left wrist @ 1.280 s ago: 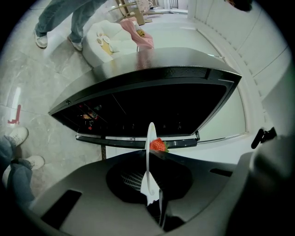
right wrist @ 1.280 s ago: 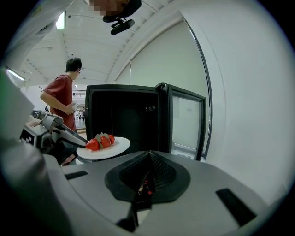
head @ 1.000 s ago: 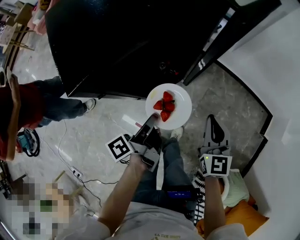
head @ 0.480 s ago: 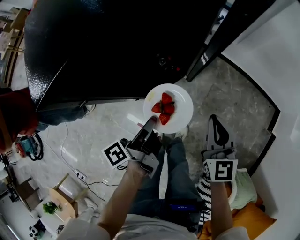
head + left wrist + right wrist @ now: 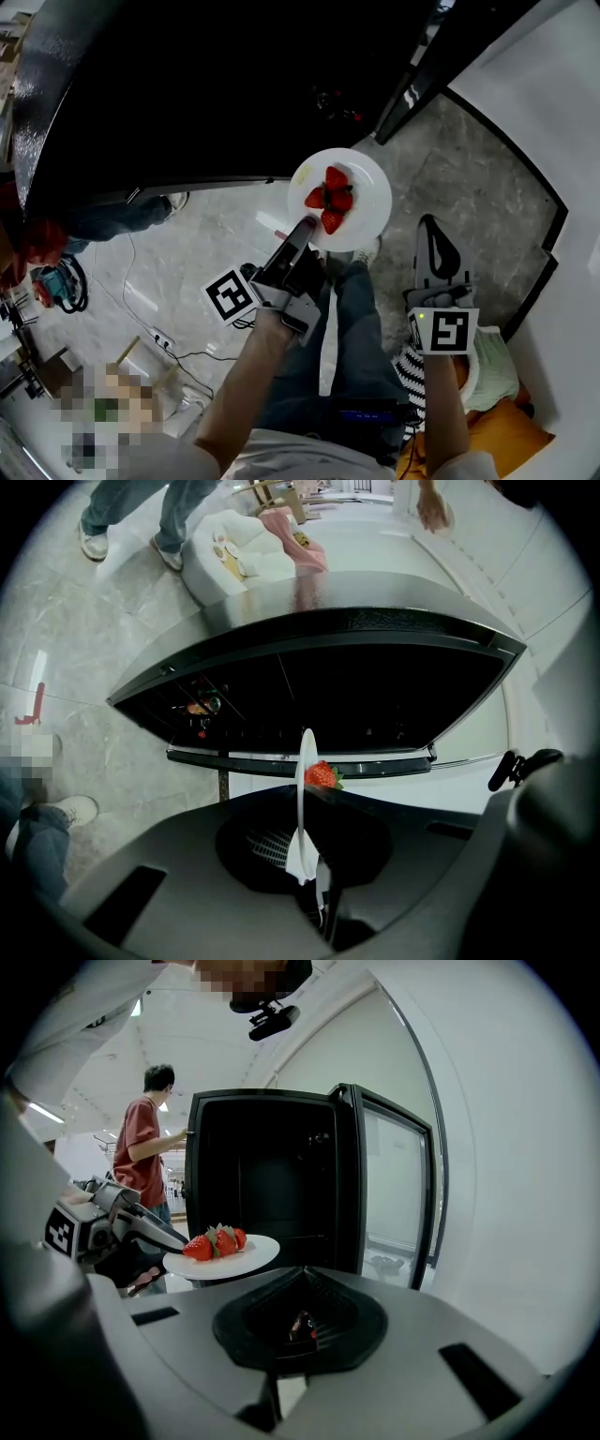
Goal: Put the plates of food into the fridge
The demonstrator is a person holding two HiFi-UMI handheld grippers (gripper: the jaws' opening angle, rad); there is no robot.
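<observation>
The left claw (image 5: 305,232) pinches the rim of the white plate (image 5: 367,204) of strawberries (image 5: 330,199), up in front of the open black fridge (image 5: 206,84), and the right claw (image 5: 428,232) is closed on nothing.

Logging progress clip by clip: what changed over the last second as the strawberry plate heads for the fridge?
The left gripper carried the plate of strawberries slightly forward, toward the open fridge, which now fills more of the head view. Nothing was taken hold of or let go. Unchanged: left jaws clamped on the plate's rim, right gripper shut and empty at the side.
</observation>
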